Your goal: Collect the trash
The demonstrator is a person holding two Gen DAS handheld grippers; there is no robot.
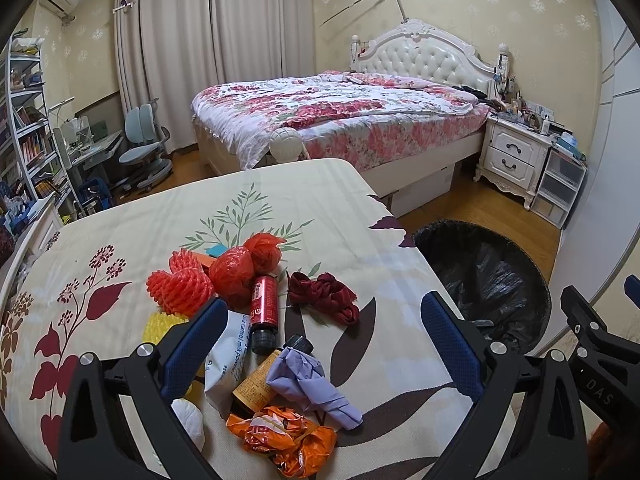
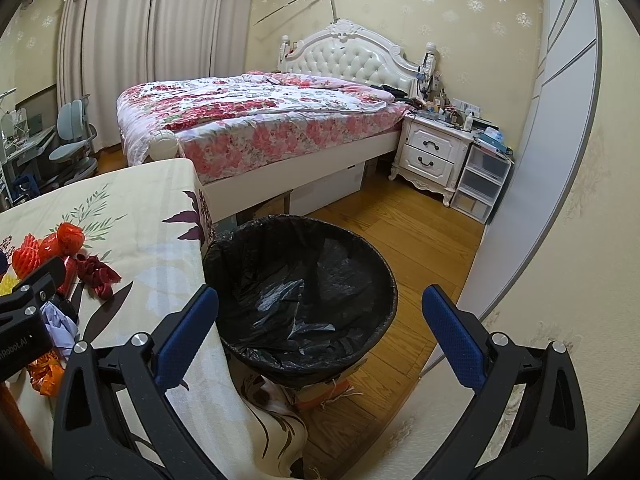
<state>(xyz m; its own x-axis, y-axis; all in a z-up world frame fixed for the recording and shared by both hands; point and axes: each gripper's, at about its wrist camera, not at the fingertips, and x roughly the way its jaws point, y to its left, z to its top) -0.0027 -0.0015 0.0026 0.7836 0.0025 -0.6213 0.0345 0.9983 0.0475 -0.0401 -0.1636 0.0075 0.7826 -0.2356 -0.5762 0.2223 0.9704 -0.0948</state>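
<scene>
A bed with a red-and-white floral quilt [image 1: 340,112] and a white tufted headboard fills the far side of the room. In front of it stands a table under a cream cloth printed with dark red and brown leaves [image 1: 120,240]. Beside the table's right edge, on the wooden floor, sits a round bin lined with a black plastic bag [image 2: 304,292], its mouth open and only the crumpled liner showing inside.

The left gripper [image 1: 320,340] hangs over the near part of the cloth, its blue-padded fingers spread wide and grasping nothing. The right gripper [image 2: 320,336] hovers above the bin's rim, likewise released and empty.

The trash lies bunched near the table's front edge: two balls of crumpled red plastic [image 1: 244,264], red foam fruit netting [image 1: 180,284], a dark red fabric scrunchie [image 1: 324,296], a white milk-powder sachet [image 1: 226,364], a crumpled lilac paper [image 1: 308,380], a squashed orange foil wrapper [image 1: 284,436], a small red bottle with a black cap [image 1: 264,312], and a brown tube with a black cap [image 1: 256,384], partly under the lilac paper.
</scene>
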